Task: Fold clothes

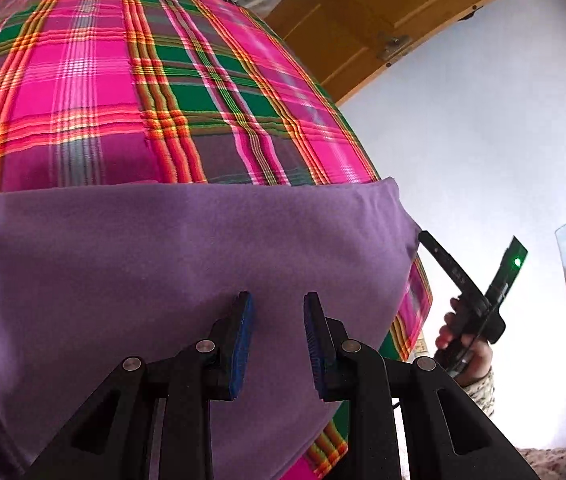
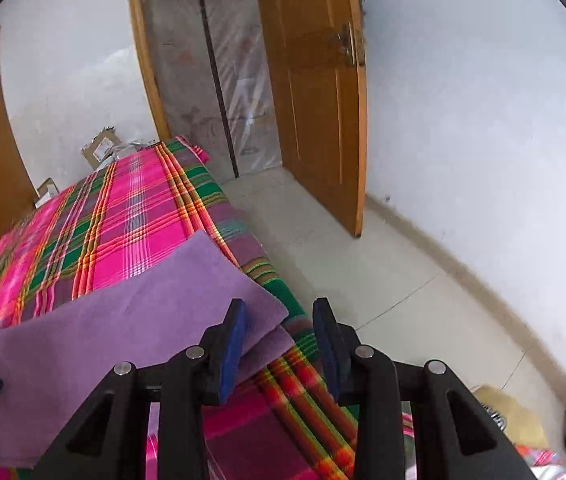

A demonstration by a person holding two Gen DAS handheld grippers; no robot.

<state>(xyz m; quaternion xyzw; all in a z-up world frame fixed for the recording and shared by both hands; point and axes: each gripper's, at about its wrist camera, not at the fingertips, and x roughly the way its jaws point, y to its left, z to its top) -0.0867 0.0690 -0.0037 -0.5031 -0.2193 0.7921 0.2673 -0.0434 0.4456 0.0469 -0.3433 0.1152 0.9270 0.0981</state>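
So the purple garment was lying flat on the plaid-covered bed, already folded at least once judging by the doubled edge that showed in the right wrist view. It ran long-ways across the near part of the bed, its far edge a straight line over the plaid and its right end stopping close to the bed's right side. The left gripper hung right over the middle of the cloth, fingers apart with nothing between them, just purple fabric underneath, and whether the tips were brushing it was impossible to say. The right gripper sat at the garment's right corner: its fingers were apart too, empty, with the folded corner poking in toward the gap from the left and bare plaid sheet under the rest. In the left wrist view the person's hand holding that right gripper showed off past the bed's right edge, clear of the cloth. The thing that seemed to matter for whatever came next was that the garment lay left of the right gripper and directly below the left one, so the right was nearer the free corner while the left was nearer the body of it. If another fold was the plan, that right-hand corner looked like the obvious grab point, carried leftward along the long axis. Door and floor were just background.
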